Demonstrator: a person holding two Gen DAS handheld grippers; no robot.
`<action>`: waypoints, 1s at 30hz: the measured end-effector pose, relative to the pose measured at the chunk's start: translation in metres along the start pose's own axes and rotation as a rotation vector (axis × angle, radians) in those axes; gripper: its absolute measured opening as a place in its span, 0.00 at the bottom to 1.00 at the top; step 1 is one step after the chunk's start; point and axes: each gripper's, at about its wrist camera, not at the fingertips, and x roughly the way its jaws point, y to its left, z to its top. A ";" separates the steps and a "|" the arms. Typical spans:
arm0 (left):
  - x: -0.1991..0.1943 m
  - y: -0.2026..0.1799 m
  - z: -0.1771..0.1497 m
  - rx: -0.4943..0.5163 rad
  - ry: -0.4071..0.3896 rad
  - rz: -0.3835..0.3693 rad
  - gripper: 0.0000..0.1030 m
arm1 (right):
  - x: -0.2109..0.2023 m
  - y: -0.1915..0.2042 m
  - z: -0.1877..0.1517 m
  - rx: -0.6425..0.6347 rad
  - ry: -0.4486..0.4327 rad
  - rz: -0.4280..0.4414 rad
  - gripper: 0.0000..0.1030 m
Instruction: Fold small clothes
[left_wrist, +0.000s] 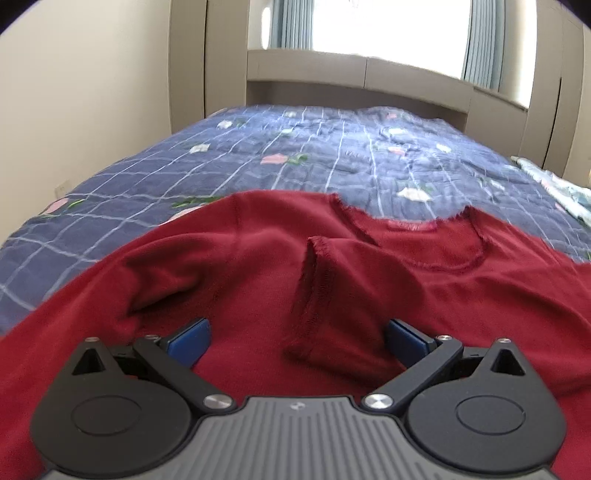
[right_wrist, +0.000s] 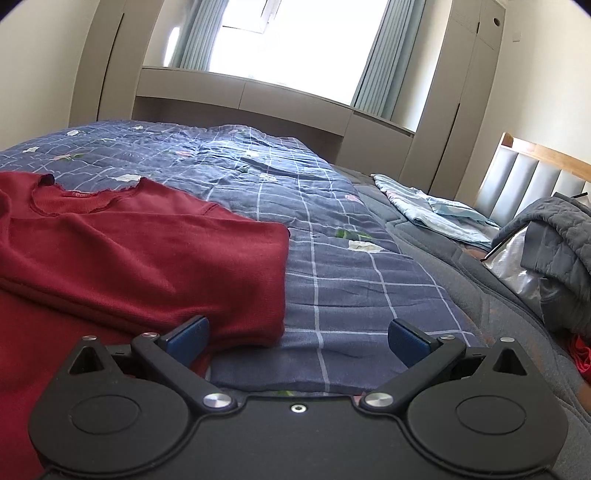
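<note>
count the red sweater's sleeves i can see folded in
2: one sleeve lies folded across the sweater's chest; the other sleeve is folded at its right edge.

Both cameras sit low, just above the bed (left_wrist: 110, 206), each looking forward along its own tool toward the window (right_wrist: 291, 40) and the cupboards beneath it. The left view hangs close over the red top (left_wrist: 258, 266), which fills its lower half. The right view stands further right, at the red top's right edge, and also takes in the headboard (right_wrist: 532, 173). The two views share the red top's neckline, the blue checked quilt (right_wrist: 332, 258) and the window wall.
</note>
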 end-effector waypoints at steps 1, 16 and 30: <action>-0.010 0.006 -0.001 -0.018 0.006 0.005 1.00 | 0.000 -0.001 0.000 0.004 0.000 0.003 0.99; -0.186 0.197 -0.106 -0.389 0.014 0.247 1.00 | -0.011 0.015 0.004 -0.097 -0.003 -0.031 0.99; -0.221 0.281 -0.138 -0.565 -0.054 0.297 1.00 | -0.146 0.185 0.042 -0.414 -0.173 0.638 0.99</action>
